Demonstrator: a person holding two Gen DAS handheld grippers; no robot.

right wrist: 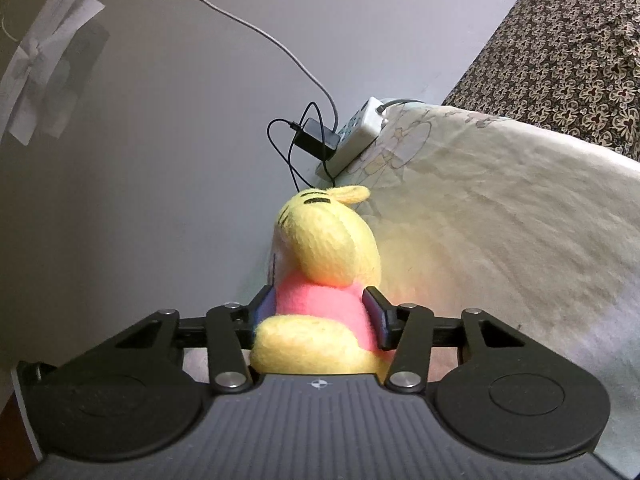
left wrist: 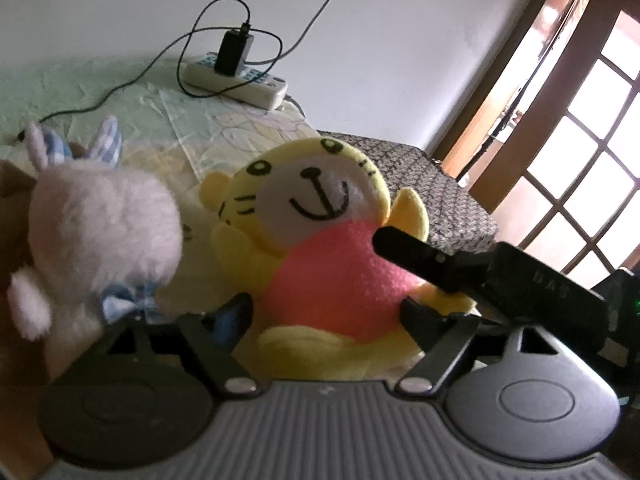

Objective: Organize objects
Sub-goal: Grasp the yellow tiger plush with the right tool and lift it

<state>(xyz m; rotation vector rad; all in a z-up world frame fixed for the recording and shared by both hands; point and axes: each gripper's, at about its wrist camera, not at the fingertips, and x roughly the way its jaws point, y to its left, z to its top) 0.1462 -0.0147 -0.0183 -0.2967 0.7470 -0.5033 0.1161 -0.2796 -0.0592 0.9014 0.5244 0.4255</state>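
A yellow tiger plush point(left wrist: 320, 216) with a pink belly lies face up on the pale bedsheet point(left wrist: 120, 92). Its body sits between the wide-apart fingers of my left gripper point(left wrist: 326, 312), which stands open. In the right wrist view the same tiger plush point(right wrist: 328, 248) is seen from behind, and my right gripper point(right wrist: 320, 312) is shut on its pink middle. One black finger of the right gripper point(left wrist: 420, 258) reaches in from the right across the plush's belly. A white fluffy bunny plush point(left wrist: 104, 220) with a blue bow is close on the left.
A white power strip point(left wrist: 236, 80) with a black charger and cables lies by the wall, and shows again as the power strip point(right wrist: 356, 128). Blue-checked plush ears point(left wrist: 108, 140) poke up behind the bunny. A dark patterned cover point(left wrist: 432, 192) and a glazed wooden door point(left wrist: 580, 120) are to the right.
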